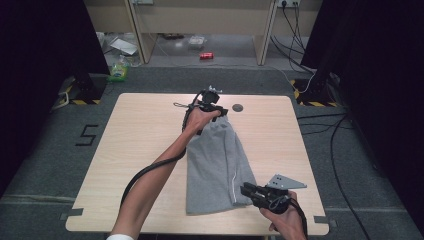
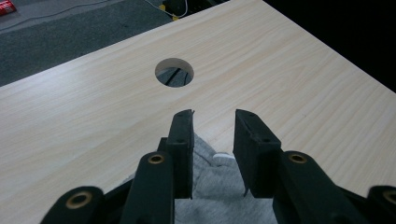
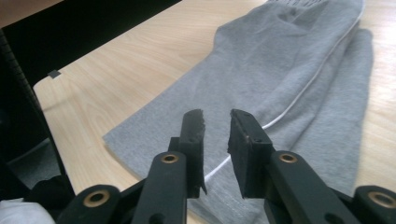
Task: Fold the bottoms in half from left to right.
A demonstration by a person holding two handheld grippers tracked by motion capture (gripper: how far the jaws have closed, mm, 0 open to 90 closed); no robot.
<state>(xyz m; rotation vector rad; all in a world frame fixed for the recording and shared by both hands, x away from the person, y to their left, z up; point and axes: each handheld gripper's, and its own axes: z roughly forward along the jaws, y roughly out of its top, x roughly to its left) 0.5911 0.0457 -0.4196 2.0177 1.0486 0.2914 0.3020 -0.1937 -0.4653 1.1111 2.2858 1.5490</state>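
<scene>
From the high view, grey shorts [image 1: 216, 167] lie flat down the middle of the light wood table [image 1: 140, 145], waistband end at the far side and leg hems at the near edge. The left tool [image 1: 216, 111] sits right at the far end of the shorts, and the right tool [image 1: 250, 191] is at the near right corner of the fabric, just beside the hem. A round cable hole [image 1: 237, 107] in the table sits just past the left tool.

Left gripper view: the left tool [image 2: 214, 122] has its jaws parted, with a clear gap between the pads and nothing pinched (so it's released). The grey shorts [image 2: 210, 186] bunch up low between and below the jaws, with a small white bit of the garment peeking out. The cable hole [image 2: 174, 72] is straight ahead on the bare table [image 2: 289, 74].

Right gripper view: the right tool [image 3: 216, 122] is also let go, jaws apart with daylight between them. The shorts [image 3: 280, 65] spread out under and beyond it, a thin white piping line [image 3: 303, 88] running along the leg. The fabric edge lies flat on the table [image 3: 121, 88].
</scene>
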